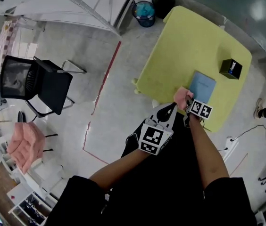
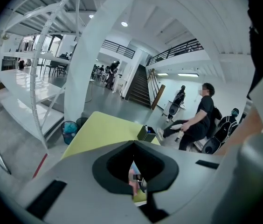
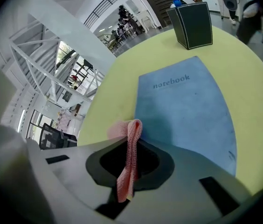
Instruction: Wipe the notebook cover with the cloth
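Right claw (image 3: 131,146) tight on cloth (image 3: 131,129) by notebook (image 3: 187,111), yellow table (image 3: 117,97); left claw (image 2: 134,146) apparently closed.

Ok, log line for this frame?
right hand-held gripper: shut on cloth, at notebook edge | left hand-held gripper: shut, empty | notebook: flat on table

Bright indoor light, soft shadows (fisheye-warped edges).

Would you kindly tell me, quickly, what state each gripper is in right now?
Left gripper: tongs closed, nothing between them.
Right gripper: closed on the pink knitted cloth.
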`<move>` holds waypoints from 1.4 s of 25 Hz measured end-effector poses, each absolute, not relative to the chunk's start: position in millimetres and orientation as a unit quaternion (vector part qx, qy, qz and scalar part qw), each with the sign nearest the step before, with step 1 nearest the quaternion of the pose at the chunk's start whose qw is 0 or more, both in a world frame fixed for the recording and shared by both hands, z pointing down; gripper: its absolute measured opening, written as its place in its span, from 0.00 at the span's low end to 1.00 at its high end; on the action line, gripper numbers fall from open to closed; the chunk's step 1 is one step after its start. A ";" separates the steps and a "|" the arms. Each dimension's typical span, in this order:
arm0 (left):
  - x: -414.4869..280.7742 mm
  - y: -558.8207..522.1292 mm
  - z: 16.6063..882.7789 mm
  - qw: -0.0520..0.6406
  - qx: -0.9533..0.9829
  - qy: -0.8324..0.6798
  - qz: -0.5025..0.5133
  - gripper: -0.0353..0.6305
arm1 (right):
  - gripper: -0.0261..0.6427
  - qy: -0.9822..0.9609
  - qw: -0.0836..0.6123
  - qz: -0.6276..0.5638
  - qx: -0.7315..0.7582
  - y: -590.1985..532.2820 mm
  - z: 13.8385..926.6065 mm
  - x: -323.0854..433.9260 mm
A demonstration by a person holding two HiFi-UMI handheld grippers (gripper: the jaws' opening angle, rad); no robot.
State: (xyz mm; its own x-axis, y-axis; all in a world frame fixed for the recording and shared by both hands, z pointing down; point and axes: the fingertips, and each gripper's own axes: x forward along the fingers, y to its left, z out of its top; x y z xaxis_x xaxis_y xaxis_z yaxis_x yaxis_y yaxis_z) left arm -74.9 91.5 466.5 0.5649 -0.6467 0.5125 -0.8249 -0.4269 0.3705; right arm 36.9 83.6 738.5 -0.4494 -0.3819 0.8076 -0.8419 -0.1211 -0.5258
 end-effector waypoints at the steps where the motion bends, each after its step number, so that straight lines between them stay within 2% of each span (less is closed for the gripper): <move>1: -73.7 92.9 466.9 0.302 0.832 -0.441 0.149 0.06 | 0.09 -0.632 0.201 0.573 0.482 86.7 741.0 39.0; 35: -31.0 87.9 475.8 0.300 0.841 -0.417 0.170 0.06 | 0.09 -0.639 0.222 0.568 0.469 98.2 742.8 84.8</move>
State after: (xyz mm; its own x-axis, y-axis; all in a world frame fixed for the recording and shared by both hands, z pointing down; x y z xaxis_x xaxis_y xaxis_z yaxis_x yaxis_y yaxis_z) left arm -31.0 87.9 475.8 0.5940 -0.6000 0.5358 -0.8037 -0.4714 0.3631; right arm 84.8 98.2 742.8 -0.4618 -0.3474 0.8162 -0.8515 -0.0840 -0.5175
